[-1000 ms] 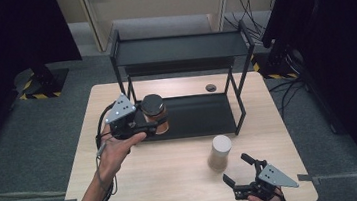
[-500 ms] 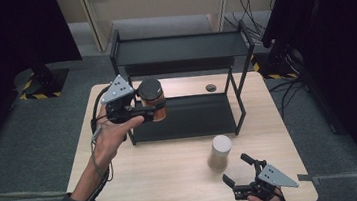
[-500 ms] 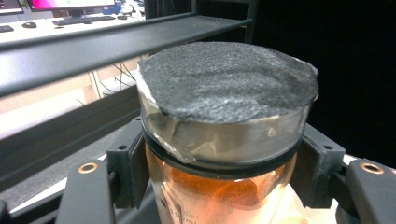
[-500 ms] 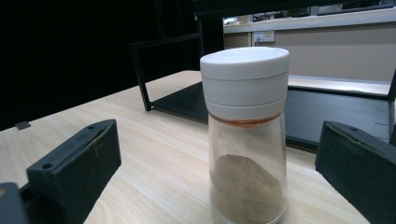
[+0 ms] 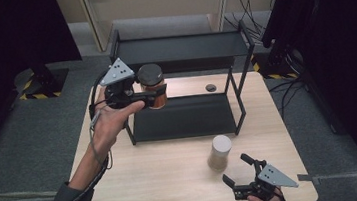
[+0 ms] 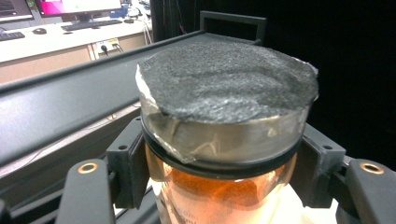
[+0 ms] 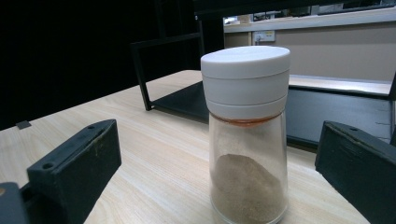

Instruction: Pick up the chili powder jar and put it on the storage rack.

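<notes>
A glass jar (image 5: 152, 85) with a dark grey lid and amber contents hangs in the air, my left gripper (image 5: 156, 96) shut on it below the lid. It is held at the left front corner of a black two-tier rack (image 5: 181, 47), about level with the top shelf. In the left gripper view the jar (image 6: 224, 93) sits between the pads (image 6: 128, 168), with the shelf edge behind it. A clear shaker (image 5: 219, 151) with a white cap and brown powder stands on the table. My right gripper (image 5: 238, 172) is open just in front of the shaker (image 7: 246, 130), without touching it.
The rack's lower shelf (image 5: 183, 120) is bare and rests on the wooden table (image 5: 150, 184). A small dark round thing (image 5: 210, 87) lies on the table behind the rack. A person's left forearm (image 5: 92, 160) crosses the table's left side.
My left gripper has lifted the jar up and away from me, from beside the lower shelf to the height of the top shelf. The right gripper and the shaker have stayed put.
</notes>
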The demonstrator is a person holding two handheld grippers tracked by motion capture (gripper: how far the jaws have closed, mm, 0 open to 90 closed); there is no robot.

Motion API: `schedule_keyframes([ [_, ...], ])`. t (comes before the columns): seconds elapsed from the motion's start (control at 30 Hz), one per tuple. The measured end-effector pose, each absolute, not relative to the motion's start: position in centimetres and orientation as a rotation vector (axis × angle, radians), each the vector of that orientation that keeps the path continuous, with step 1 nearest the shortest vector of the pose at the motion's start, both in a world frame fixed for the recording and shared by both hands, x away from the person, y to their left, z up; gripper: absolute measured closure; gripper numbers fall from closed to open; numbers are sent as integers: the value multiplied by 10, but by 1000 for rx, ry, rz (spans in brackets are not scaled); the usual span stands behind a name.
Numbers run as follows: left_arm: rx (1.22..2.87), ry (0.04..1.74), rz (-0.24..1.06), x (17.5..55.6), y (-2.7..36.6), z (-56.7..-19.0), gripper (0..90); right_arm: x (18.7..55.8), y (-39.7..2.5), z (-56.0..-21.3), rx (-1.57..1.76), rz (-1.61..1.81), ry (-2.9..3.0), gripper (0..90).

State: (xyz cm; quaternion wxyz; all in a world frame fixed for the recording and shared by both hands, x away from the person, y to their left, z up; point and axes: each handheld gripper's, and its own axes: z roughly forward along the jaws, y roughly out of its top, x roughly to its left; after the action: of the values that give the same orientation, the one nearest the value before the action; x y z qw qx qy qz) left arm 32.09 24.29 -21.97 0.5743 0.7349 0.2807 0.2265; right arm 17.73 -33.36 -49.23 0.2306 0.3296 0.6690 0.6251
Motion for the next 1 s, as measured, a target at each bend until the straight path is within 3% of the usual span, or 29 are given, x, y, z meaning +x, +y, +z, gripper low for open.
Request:
schedule_keyframes([
  [1.0,1712,758,630,349,223,-165,323,177,-334,-493,901,1725,1844,6],
])
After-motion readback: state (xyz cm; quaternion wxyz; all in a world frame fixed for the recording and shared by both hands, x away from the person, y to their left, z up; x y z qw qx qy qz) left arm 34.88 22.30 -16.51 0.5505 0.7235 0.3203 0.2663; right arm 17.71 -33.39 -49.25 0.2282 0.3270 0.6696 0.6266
